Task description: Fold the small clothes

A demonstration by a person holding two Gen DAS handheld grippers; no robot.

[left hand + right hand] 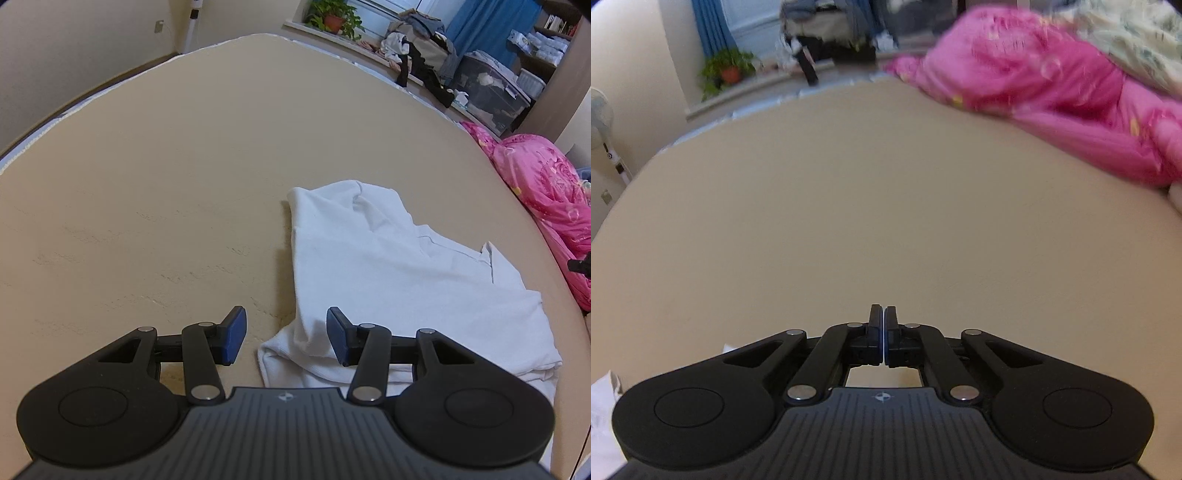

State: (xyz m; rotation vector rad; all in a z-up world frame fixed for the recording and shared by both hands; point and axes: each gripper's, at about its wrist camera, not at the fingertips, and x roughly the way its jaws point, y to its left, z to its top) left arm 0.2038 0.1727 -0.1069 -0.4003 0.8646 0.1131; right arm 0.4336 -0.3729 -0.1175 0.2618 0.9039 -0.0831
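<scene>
**White shirt on the bed, my left claw spread above its near corner**

My left claw (285, 338) is released, its blue pads (233, 335) wide apart and holding nothing. Between and beyond them lies the shirt (399, 280), white, partly folded and rumpled, spread on the tan bed (166, 177). Its near corner sits just under the gap of my fingers; whether a pad touches the cloth I cannot tell. My right claw (884, 334) is clenched, pads pressed together with nothing between them, over bare bed (886, 206). A sliver of white cloth (602, 402) shows at the left edge of that view. A pink quilt (1052, 92) is heaped along the bed's far right side.
</scene>
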